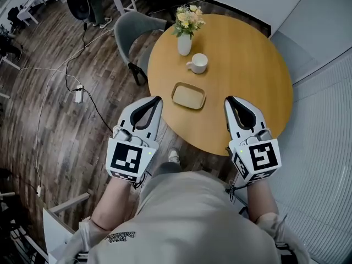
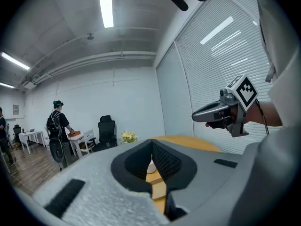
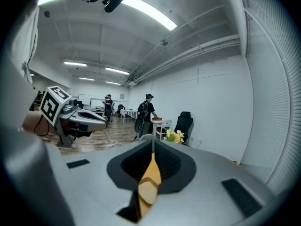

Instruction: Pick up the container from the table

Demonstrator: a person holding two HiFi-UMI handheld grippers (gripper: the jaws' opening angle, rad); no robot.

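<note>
We see a shallow tan rectangular container with rounded corners (image 1: 188, 95) lying flat on the round wooden bench (image 1: 253, 65), toward the bench's near edge and a little to the left of its middle, with nothing touching it. Beyond it, toward the far edge, stands a white ceramic cup (image 1: 198, 63) with its handle turned left, and farther on, close to the far left edge, a white vase of yellow and cream flowers (image 1: 185, 44). We hold the left gripper (image 1: 158, 98) just off the near left edge of the bench, over the dark wood-plank floor (image 1: 55, 120), its tip pointing toward the container but apart from it. Its own view shows the two jaws clenched, tips meeting with nothing held between them (image 2: 151, 141); only the bench surface shows through the hollow behind the tips. The right gripper (image 1: 227, 99) hangs at the near edge on the other side, to the right of the container and also clear of it, and its jaws are likewise clenched on nothing (image 3: 152, 139). The container sits between the two gripper tips and slightly beyond them. A grey upholstered chair (image 1: 135, 29) stands against the far left edge of the bench.
</note>
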